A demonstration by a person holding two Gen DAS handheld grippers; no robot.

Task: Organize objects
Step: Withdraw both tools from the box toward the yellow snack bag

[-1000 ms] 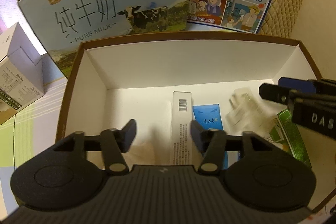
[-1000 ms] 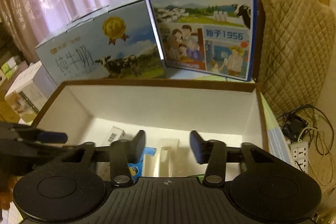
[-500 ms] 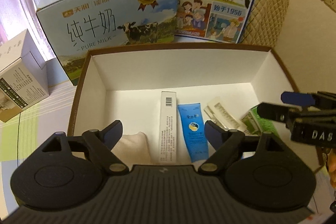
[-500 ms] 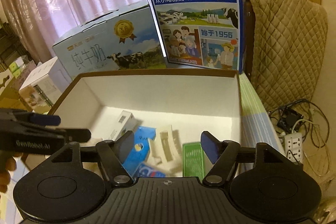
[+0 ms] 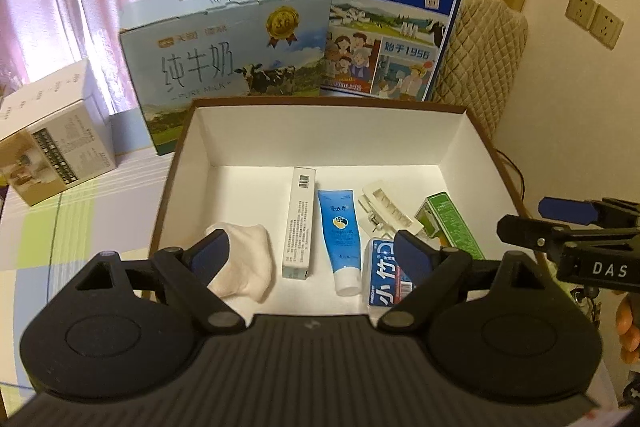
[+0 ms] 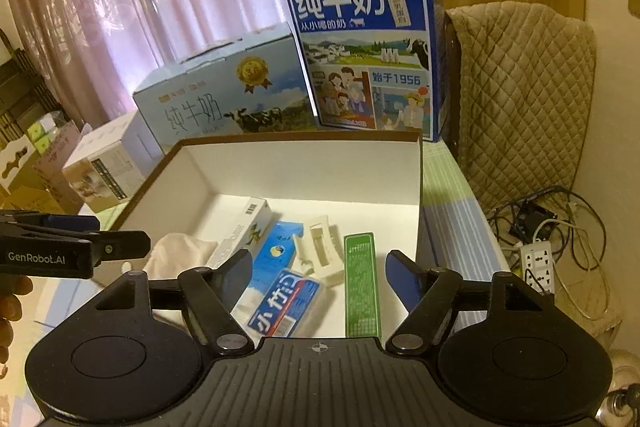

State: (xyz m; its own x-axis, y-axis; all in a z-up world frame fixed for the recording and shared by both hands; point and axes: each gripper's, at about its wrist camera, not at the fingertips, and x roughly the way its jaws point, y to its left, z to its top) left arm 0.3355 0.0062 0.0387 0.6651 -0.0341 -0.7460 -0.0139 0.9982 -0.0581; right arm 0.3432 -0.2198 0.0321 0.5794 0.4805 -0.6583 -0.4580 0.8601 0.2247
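An open white box with a brown rim [image 5: 328, 103] [image 6: 304, 137] holds a cream cloth [image 5: 248, 259] [image 6: 180, 253], a long white carton [image 5: 298, 223] [image 6: 244, 231], a blue tube [image 5: 340, 235] [image 6: 276, 247], a white hair clip [image 5: 390, 213] [image 6: 322, 251], a green carton [image 5: 450, 223] [image 6: 362, 283] and a blue tissue pack [image 5: 384, 279] [image 6: 286, 301]. My left gripper [image 5: 314, 253] is open and empty above the box's near edge. My right gripper [image 6: 320, 267] is open and empty above the box's near right side.
Two milk cartons stand behind the box: a light blue one [image 5: 228, 59] [image 6: 224, 95] and a dark blue one [image 5: 388, 23] [image 6: 364, 51]. A white carton [image 5: 52, 131] sits at the left. A quilted chair [image 6: 520, 99] and a power strip [image 6: 540, 263] are at the right.
Both grippers have opened wide and pulled back and up from the box. The blue tissue pack now lies in the box near its front.
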